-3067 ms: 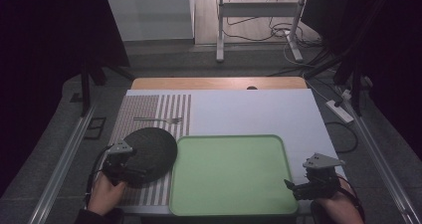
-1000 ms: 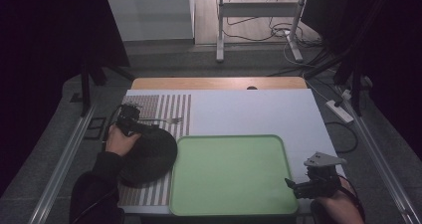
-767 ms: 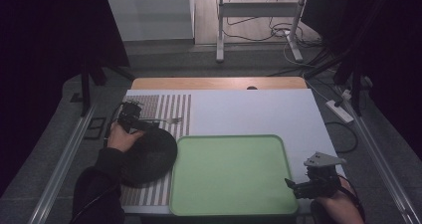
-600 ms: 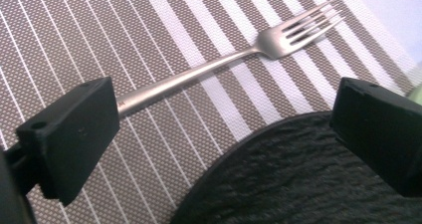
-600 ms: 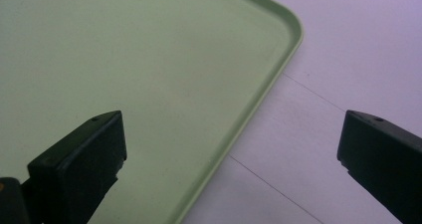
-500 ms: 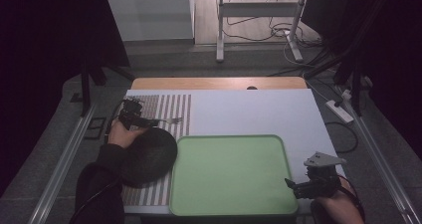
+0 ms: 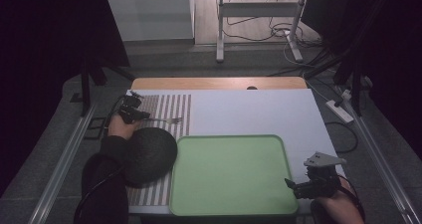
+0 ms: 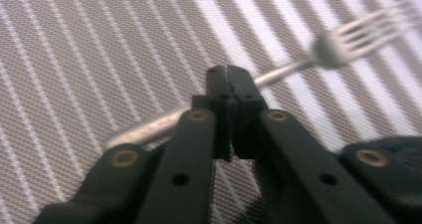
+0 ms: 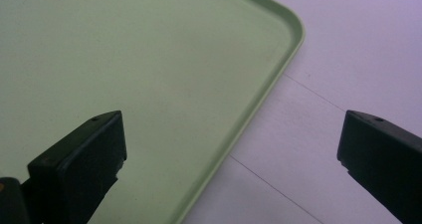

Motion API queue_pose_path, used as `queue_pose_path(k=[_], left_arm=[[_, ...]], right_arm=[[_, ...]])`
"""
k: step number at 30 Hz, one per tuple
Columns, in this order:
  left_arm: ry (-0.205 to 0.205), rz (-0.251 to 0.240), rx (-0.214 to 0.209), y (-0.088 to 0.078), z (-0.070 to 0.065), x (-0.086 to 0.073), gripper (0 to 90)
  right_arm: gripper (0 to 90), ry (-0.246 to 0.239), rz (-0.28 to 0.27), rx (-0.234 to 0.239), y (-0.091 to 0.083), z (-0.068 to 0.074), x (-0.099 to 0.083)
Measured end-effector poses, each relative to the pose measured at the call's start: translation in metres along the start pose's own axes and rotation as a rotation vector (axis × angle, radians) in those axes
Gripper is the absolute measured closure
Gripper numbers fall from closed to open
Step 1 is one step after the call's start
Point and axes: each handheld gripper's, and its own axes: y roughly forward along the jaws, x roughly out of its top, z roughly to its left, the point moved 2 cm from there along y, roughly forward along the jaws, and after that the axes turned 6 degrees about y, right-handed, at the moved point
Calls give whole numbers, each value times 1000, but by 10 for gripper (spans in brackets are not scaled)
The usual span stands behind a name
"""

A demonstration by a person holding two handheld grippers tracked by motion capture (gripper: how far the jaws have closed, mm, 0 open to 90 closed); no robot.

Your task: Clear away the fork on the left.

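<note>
Left tongs have just closed on the handle of the slim silver metal fork lying on the striped placemat near the surface's far-left corner. Light, stiff and slippery, it probably wants a mid-handle grip.

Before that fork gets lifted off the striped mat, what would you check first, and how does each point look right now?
1. Left gripper closed on the fork: ok; its jaws have just closed and meet over the handle.
2. Grip placed well: cannot tell; the jaws pinch around mid-handle, balance unknown.
3. Fork free of the dark plate: ok; it lies apart on the striped mat, beyond the plate.
4. Tray ready to receive: ok; its green surface is bare.
5. Right gripper out of the way: ok; open, over the tray's near right corner.
</note>
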Motion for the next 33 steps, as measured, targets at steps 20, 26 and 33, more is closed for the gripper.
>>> queue_pose_path(k=[20,26,33], left_arm=[[-44,67,-12,-5,9,-25,890],[11,135,-41,-11,1,-29,890],[39,159,-60,-12,-2,-29,889]], right_arm=[[0,-15,2,3,0,1,0],[0,-20,5,3,0,1,0],[0,-23,4,6,1,2,0]])
